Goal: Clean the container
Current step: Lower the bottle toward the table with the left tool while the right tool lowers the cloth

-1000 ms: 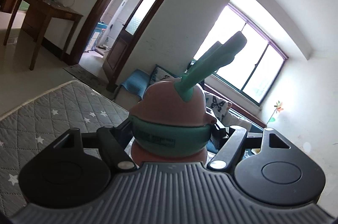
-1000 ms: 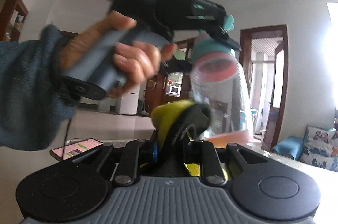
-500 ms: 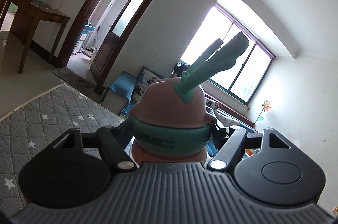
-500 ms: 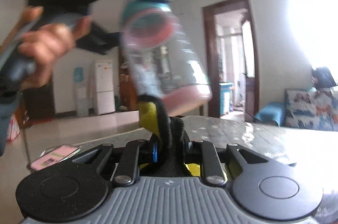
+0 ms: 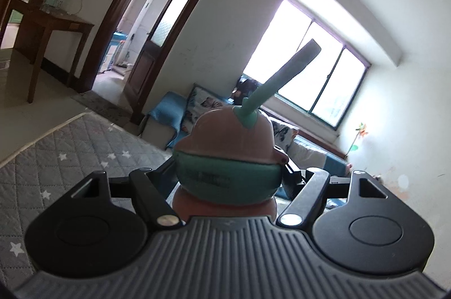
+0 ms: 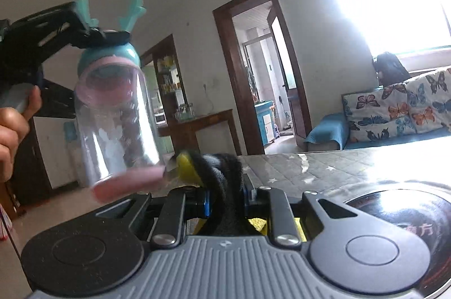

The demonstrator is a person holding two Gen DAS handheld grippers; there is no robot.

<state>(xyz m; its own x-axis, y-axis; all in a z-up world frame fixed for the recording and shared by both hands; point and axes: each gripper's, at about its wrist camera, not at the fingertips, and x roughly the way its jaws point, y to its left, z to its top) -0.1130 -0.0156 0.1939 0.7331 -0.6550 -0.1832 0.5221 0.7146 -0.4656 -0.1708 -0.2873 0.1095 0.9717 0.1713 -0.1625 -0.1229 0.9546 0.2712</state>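
Clear plastic water bottle [image 6: 118, 127] with a teal antlered cap [image 6: 112, 53] hangs in the air off the quilted star-print mattress [image 5: 70, 146], carried by the left gripper [image 6: 93, 33], whose jaws are clamped on the cap from both sides; in the left wrist view the cap sits pinned between the black fingers [image 5: 146, 186] with one antler [image 5: 282, 79] poking up toward the window. The bottle's long axis runs from the cap at upper left down to the pink base [image 6: 129, 183] at lower right, tilted, base end nearest the right gripper [image 6: 225, 194]. The right gripper is clenched on a yellow sponge with a dark scouring face [image 6: 208, 169], folded up between its fingers. The sponge's tip lies just beside the bottle's base, to its right; whether they touch I cannot tell, motion blur smears the base rim. The person's hand [image 6: 11, 129] grips the left tool's handle. Judgement: any wiping stroke turns on the sponge meeting the bottle's lower wall, leftward and slightly up from the right fingers.
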